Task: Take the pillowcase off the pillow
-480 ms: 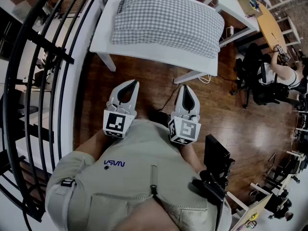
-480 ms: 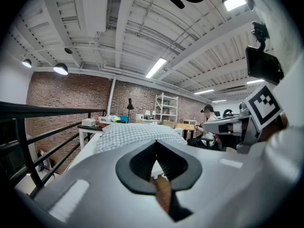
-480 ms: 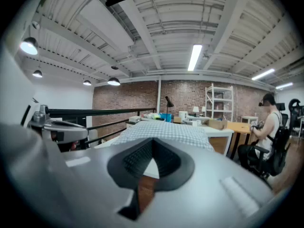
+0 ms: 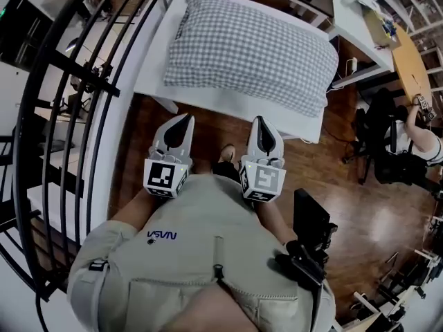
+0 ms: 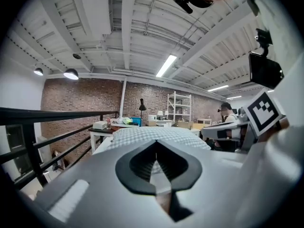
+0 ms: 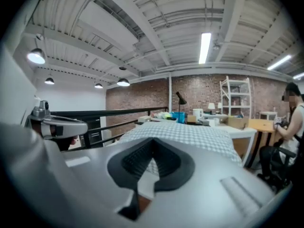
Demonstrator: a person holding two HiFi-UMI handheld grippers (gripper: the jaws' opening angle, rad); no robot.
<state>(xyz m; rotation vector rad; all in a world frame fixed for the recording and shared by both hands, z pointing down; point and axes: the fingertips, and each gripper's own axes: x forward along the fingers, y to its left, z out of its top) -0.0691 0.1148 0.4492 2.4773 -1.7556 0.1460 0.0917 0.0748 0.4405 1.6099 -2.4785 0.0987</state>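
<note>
I have stepped closer, so the plump grey-and-white checked fabric pillow (image 4: 252, 47), its pillowcase not yet touched, now lies on the white bench (image 4: 228, 104) nearer my left claw (image 4: 185, 120) and right claw (image 4: 261, 121), both pinched together and empty.

A plump grey-and-white checked pillow (image 4: 249, 47) lies on the white rectangular table (image 4: 228, 104). Short of its near edge, the left gripper (image 4: 185, 117) and right gripper (image 4: 261, 119) hover side by side over the brown wooden floor (image 4: 360, 213), jaws together, holding nothing.
</note>
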